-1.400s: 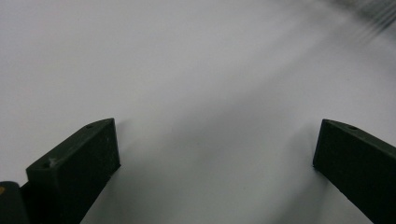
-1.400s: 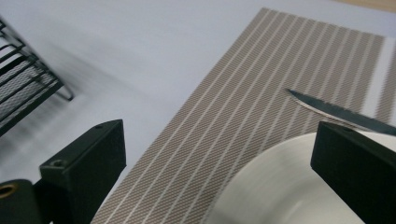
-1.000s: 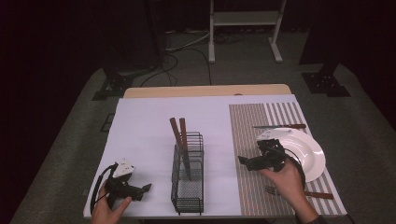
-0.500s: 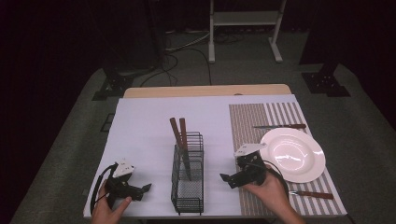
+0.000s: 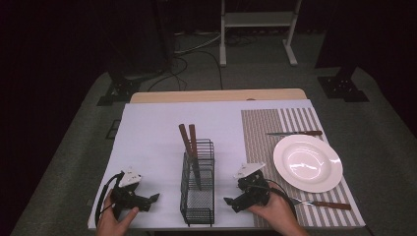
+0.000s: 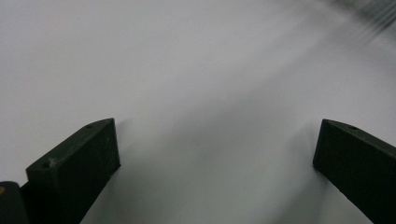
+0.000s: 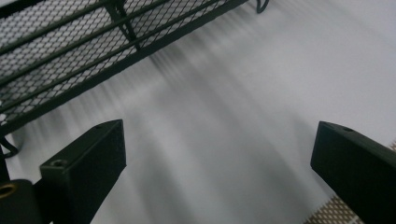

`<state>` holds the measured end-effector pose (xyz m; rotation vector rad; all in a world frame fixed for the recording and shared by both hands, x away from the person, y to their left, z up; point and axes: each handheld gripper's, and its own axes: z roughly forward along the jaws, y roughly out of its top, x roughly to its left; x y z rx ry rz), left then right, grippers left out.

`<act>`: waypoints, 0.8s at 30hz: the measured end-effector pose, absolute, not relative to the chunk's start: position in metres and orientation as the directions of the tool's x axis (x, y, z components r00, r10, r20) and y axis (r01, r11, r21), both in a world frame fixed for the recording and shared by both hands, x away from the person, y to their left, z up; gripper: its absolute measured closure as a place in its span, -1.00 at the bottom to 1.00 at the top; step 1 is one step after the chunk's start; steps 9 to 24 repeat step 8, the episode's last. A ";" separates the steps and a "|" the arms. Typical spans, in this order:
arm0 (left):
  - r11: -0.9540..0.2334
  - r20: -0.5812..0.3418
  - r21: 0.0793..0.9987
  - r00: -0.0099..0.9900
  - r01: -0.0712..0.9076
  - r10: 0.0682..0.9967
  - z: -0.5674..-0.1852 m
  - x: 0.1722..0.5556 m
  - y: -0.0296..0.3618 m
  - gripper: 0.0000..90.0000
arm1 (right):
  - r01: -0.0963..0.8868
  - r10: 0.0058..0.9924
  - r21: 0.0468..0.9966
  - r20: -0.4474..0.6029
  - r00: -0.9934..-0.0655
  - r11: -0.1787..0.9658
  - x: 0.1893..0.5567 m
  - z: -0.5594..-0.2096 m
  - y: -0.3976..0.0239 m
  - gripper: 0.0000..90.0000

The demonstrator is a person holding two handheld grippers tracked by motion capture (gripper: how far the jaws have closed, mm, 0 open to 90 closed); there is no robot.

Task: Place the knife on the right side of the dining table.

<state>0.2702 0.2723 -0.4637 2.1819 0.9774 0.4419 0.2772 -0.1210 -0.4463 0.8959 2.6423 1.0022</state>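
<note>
Beside the right tongs [image 5: 231,203], upright basket [image 5: 197,206]

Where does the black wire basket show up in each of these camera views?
High view: the black wire basket stands on the white table cover, lower centre, between the left gripper and the right gripper.
Left gripper view: not in it; there the jaws frame the bare cover.
Right gripper view: its mesh wall crosses the upper left.
Shared landmark: the white table cover.
</note>
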 end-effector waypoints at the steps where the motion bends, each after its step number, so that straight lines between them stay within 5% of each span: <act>1: -0.474 0.025 0.714 0.658 0.516 0.753 -0.464 0.270 0.272 -1.00 | 0.465 0.587 0.649 0.035 -0.809 0.602 0.276 -0.448 -0.120 -0.95; 24: -0.474 0.025 0.714 0.658 0.516 0.753 -0.464 0.270 0.272 -1.00 | 0.451 0.574 0.623 0.003 -0.819 0.640 0.273 -0.458 -0.115 -0.96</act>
